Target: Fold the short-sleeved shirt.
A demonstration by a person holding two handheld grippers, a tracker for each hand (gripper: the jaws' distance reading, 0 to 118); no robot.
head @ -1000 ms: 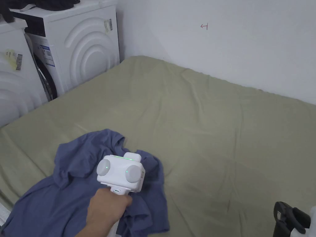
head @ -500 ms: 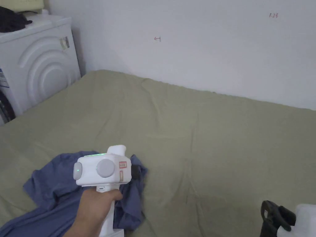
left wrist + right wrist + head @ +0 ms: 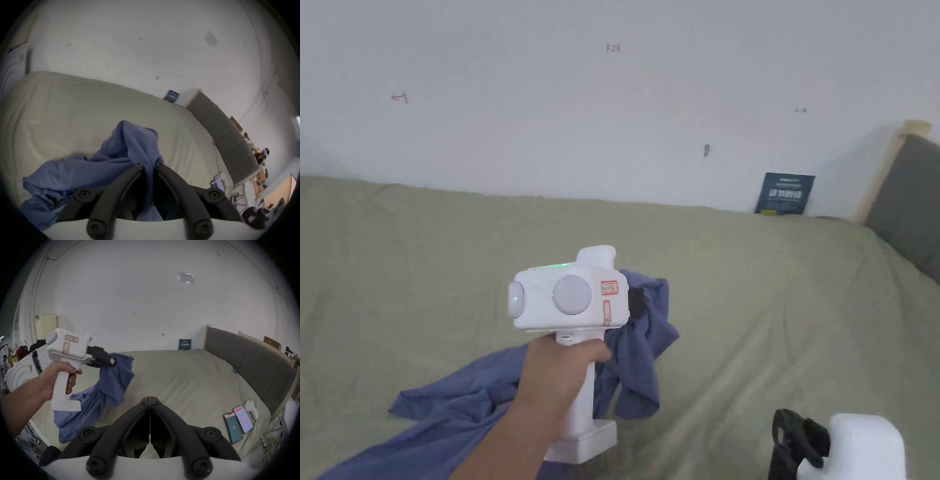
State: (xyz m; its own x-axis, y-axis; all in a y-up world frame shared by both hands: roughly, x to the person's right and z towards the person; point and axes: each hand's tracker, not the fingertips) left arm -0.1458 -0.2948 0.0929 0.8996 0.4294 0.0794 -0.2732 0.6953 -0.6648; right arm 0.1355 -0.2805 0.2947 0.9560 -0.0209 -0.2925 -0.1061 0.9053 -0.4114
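A crumpled blue short-sleeved shirt hangs from my left gripper, lifted above the green bed sheet, with its lower part trailing down to the sheet at the lower left. In the left gripper view both jaws press on a fold of the shirt, meeting at my left gripper. From the right gripper view, the left gripper holds the shirt up. My right gripper is shut with nothing between its jaws, low at the front right.
The bed meets a white wall. A grey headboard runs along the right side. Two phones and a white object lie on the sheet near the headboard. A washing machine stands to the left of the bed.
My left gripper has lifted the shirt off the sheet and carried it toward the middle of the bed. The head camera has swung right, past the washing machines.
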